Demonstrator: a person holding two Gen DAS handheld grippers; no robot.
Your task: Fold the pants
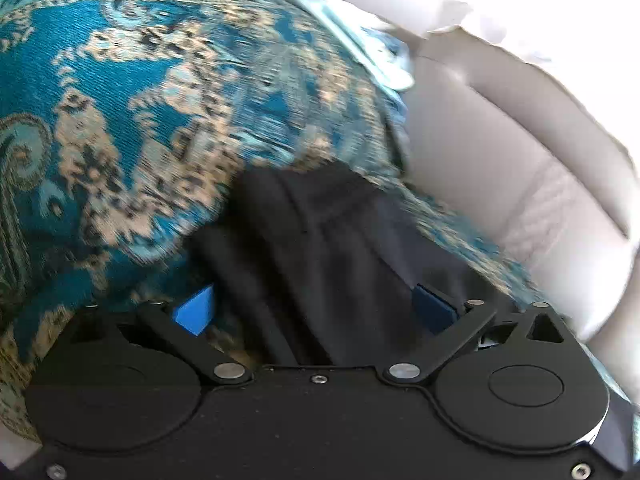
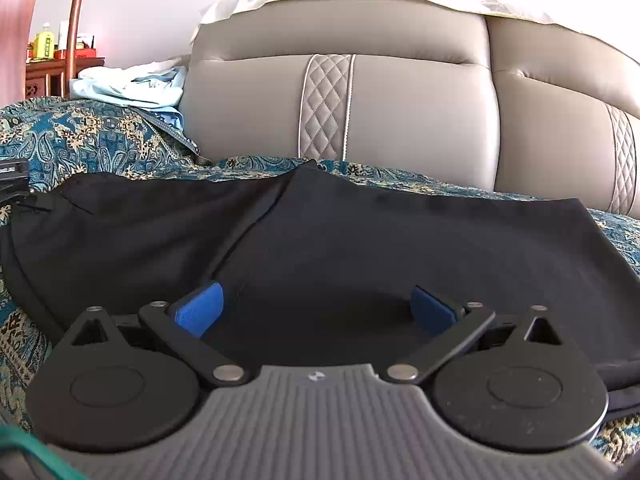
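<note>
black pants (image 2: pixel 360 248) lying spread over the paisley sofa cover (image 2: pixel 100 136), folding barely begun. left gripper (image 1: pixel 316 308) and right gripper (image 2: pixel 316 308) hovering, jaws wide apart, gripping nothing.

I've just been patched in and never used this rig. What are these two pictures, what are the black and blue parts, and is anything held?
Each picture comes from a camera on a hand-held gripper, looking along its blue-padded fingers. The left view is blurred: the left hand-held gripper stands wide open with bunched black pants lying between its pads, not pinched. The right hand-held gripper, also open, sits over the same pants spread on a teal patterned cover before a grey sofa back. Nothing is held.
</note>
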